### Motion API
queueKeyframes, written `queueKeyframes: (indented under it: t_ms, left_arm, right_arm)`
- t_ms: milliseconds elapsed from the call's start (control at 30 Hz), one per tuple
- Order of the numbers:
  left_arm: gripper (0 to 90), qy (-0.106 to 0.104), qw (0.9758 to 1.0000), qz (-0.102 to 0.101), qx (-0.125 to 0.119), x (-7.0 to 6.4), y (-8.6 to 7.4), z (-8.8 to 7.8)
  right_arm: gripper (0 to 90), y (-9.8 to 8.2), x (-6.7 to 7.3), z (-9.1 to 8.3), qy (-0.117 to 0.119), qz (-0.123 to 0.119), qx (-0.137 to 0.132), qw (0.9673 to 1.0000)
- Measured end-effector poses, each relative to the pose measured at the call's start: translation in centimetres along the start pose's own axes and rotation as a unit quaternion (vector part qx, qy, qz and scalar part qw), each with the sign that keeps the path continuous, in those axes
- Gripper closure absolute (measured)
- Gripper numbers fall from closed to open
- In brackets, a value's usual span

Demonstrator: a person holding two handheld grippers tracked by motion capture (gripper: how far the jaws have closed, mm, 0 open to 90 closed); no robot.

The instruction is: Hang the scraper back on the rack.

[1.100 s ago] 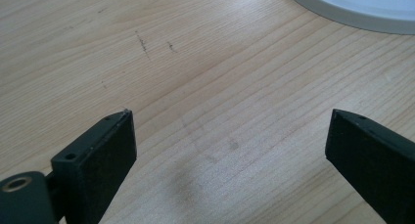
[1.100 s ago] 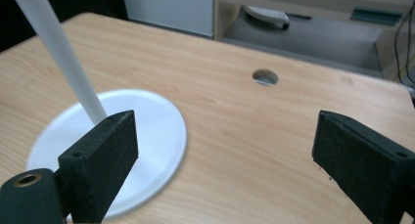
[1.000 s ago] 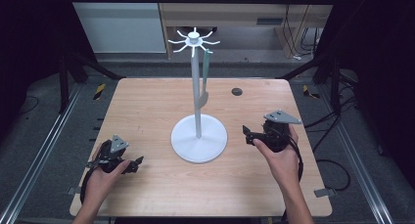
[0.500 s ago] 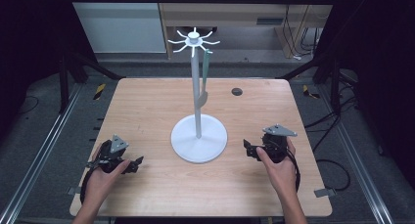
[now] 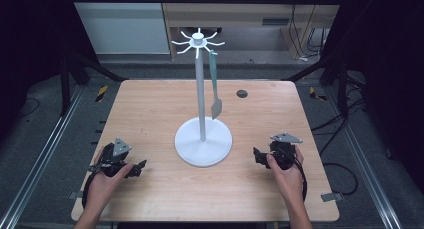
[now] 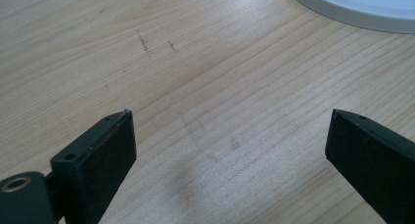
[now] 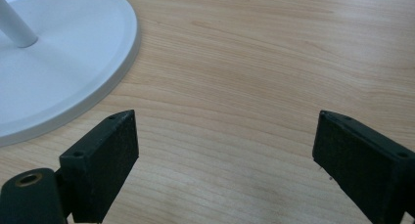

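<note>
No brand, label or legible writing on anything in view.

Your left gripper (image 5: 134,170) sits low over the desk (image 5: 150,109) at its near-left corner, held in your left hand (image 5: 102,181). In the left gripper view its fingers (image 6: 105,150) stand spread wide, bare wood between them, nothing held or touched. The rim of the white stand's base (image 6: 352,9) cuts the top right corner of that view, well ahead of the fingertips.

The white stand (image 5: 202,139) is at desk centre: round base, upright pole, ring of hooks on top. A grey-green spatula (image 5: 215,96) hangs from one hook on the pole's right side, blade down, clear of the base. It lies between your two grippers and well apart from both.

A small dark round spot (image 5: 242,93) shows on the desk, far right of the pole.

Your right gripper (image 5: 258,156) is near the base's right edge, in your right hand (image 5: 285,171). In the right gripper view its fingers (image 7: 105,160) are spread wide and empty over wood; the base (image 7: 73,72) lies just beyond the left finger, not touching.
</note>
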State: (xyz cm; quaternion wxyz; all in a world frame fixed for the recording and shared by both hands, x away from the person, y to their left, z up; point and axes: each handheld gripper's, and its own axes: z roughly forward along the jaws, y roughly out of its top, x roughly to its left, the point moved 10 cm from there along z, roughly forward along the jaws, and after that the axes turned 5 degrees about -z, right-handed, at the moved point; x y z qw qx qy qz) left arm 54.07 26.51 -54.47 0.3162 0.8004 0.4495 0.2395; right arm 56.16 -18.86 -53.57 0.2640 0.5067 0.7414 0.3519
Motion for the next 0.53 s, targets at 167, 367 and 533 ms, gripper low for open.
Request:
queueKeyframes:
  t_ms: [167,367,533]
  left_arm:
    - [4.4,-0.001,1.0,0.001,0.0,-0.1,0.1,0.1]
    - [4.4,-0.003,1.0,0.004,-0.001,-0.2,0.3,0.2]
    - [4.4,-0.003,1.0,0.007,-0.001,-0.3,0.3,0.3]
  right_arm:
    - [12.0,-0.8,-0.4,0.3,-0.003,0.008,0.002,1.0]
    - [13.1,-1.5,-0.1,0.4,0.011,0.016,0.0,0.9998]
    - [13.2,-1.7,0.4,0.3,0.019,0.013,0.004,0.9997]
